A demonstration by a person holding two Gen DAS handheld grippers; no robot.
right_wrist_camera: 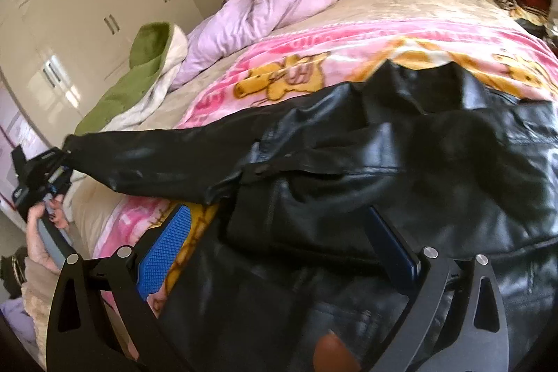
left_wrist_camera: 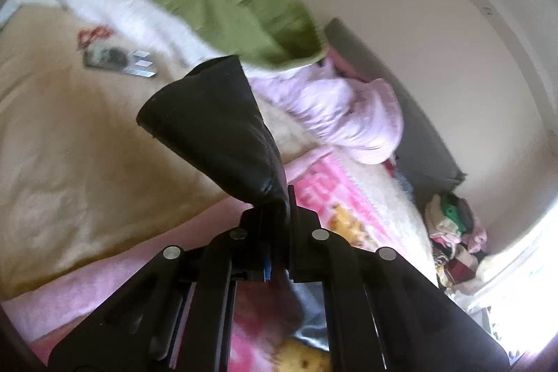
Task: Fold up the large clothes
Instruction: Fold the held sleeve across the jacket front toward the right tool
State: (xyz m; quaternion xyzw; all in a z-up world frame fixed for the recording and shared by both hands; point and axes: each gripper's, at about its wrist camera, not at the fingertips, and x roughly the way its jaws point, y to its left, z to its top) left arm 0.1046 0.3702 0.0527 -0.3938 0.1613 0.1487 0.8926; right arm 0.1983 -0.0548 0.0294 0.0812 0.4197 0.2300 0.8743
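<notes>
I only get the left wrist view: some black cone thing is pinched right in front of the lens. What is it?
Observer: A sleeve cuff. The right wrist view shows it belongs to a black leather jacket spread on the bed.
Operator: Where's the other gripper?
Observer: The right gripper hangs over the jacket's body, jaws open, holding nothing.
Operator: Is the sleeve slack?
Observer: No, it runs out nearly straight from the jacket to the left gripper, lifted off the pink blanket.
</notes>
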